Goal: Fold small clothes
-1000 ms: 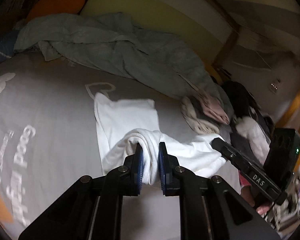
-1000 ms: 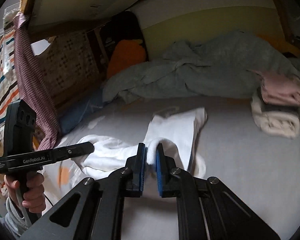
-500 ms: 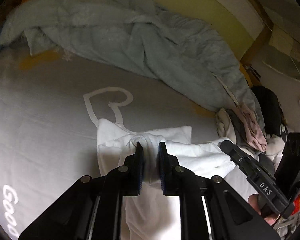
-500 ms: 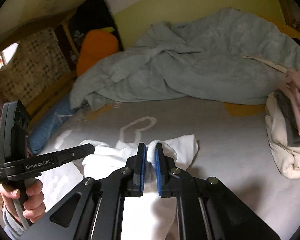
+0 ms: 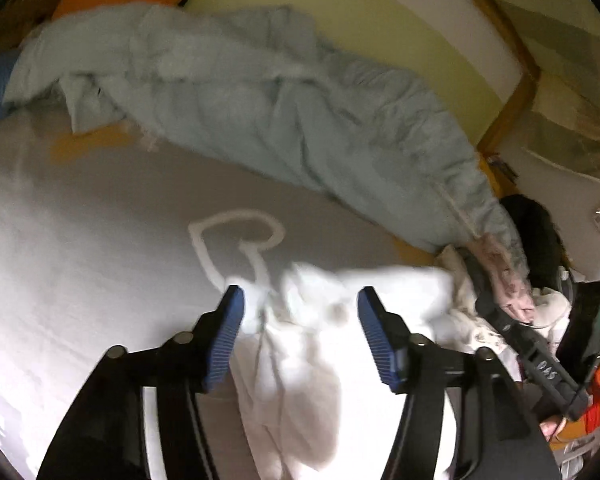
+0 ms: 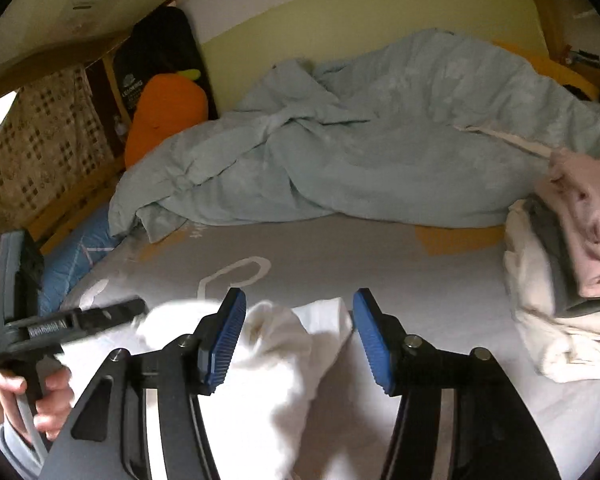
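A white garment (image 5: 300,360) lies bunched on the grey bed sheet (image 5: 80,260), just this side of a white heart outline. My left gripper (image 5: 298,304) is open, its blue pads spread wide over the garment's near edge. In the right wrist view the same white garment (image 6: 268,368) lies under and between the pads of my right gripper (image 6: 298,306), which is also open. Neither gripper holds the cloth. The left gripper's body (image 6: 60,324) shows at the left of the right wrist view; the right gripper's body (image 5: 540,360) shows at the right of the left wrist view.
A rumpled pale blue duvet (image 6: 380,140) lies across the back of the bed. A stack of folded clothes (image 6: 560,264), pink on top, sits at the right. An orange carrot cushion (image 6: 164,112) and a blue pillow (image 6: 72,264) lie at the far left by the wooden bed frame.
Both grippers were shut on the white garment and carried it forward toward the heart outline. Now both have opened and let the garment drop onto the sheet.
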### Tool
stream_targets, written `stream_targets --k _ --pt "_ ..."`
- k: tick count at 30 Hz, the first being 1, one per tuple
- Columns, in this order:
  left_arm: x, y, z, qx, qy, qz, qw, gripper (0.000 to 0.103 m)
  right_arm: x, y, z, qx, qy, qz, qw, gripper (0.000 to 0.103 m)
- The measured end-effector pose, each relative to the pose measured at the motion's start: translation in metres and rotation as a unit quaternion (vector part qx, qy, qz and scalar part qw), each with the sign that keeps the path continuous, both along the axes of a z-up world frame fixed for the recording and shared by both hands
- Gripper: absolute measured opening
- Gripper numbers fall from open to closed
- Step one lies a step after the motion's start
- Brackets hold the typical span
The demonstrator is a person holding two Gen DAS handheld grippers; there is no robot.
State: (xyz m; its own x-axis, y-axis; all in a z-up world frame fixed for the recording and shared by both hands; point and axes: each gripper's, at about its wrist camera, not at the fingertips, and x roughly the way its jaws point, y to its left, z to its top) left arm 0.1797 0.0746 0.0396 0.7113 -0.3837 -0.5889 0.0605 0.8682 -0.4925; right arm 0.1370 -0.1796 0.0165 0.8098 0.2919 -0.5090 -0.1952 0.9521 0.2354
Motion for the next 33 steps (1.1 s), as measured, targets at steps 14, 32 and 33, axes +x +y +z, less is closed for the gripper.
stream_targets --k 14,32,33 --pt "-0.107 -0.043 -0.021 0.059 0.029 -0.1 0.9928 0.032 -0.109 -0.002 -0.013 -0.014 0.064 0.119 0.991 0.058" --pt "-0.118 -0.05 -0.064 0.089 0.039 -0.105 0.9897 0.003 -0.094 0.008 -0.067 0.013 0.155 0.159 0.975 0.036" --pt "-0.12 -0.049 -0.066 0.089 0.041 -0.1 0.9902 0.002 -0.093 0.008 -0.07 0.009 0.158 0.161 0.974 0.036"
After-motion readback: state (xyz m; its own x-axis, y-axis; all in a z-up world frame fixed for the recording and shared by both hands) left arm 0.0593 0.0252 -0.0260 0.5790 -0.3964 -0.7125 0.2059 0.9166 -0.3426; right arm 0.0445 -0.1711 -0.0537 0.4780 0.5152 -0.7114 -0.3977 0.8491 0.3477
